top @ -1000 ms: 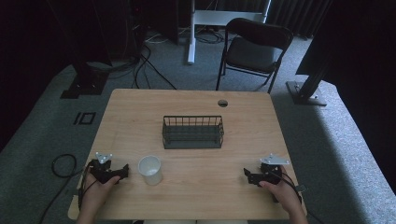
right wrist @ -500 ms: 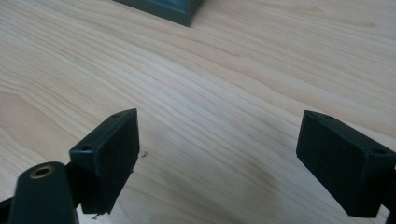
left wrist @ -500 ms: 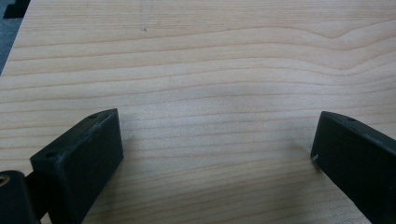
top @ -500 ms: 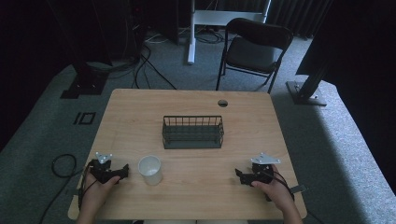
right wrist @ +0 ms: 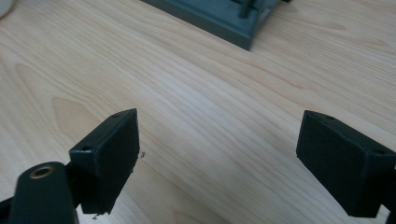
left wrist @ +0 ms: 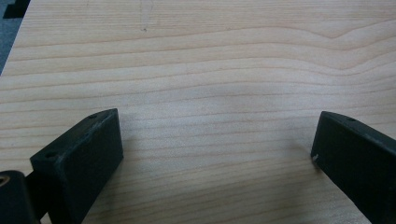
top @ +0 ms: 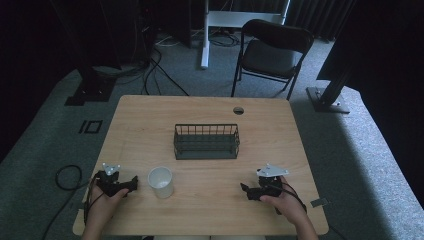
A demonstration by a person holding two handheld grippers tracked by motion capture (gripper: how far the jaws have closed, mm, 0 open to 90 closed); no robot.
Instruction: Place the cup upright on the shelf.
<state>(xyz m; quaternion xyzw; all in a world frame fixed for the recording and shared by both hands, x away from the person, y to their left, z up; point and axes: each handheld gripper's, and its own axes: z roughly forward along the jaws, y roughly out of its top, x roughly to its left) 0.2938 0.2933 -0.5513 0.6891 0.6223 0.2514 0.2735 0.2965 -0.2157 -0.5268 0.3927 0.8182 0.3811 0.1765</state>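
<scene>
Resting our left gripper (top: 131, 184) and right gripper (top: 245, 190) wide open and empty on the pale wooden table (top: 210, 210), we judge nothing begun: the white plastic cup (top: 161, 181) stands near-left, outside the empty dark wire basket (top: 206, 142) at centre.

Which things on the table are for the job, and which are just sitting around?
Likely for the job:
cup
basket
left gripper, jaws open
right gripper, jaws open

Just around:
chair
floor cables

no readable text, labels or numbers
</scene>
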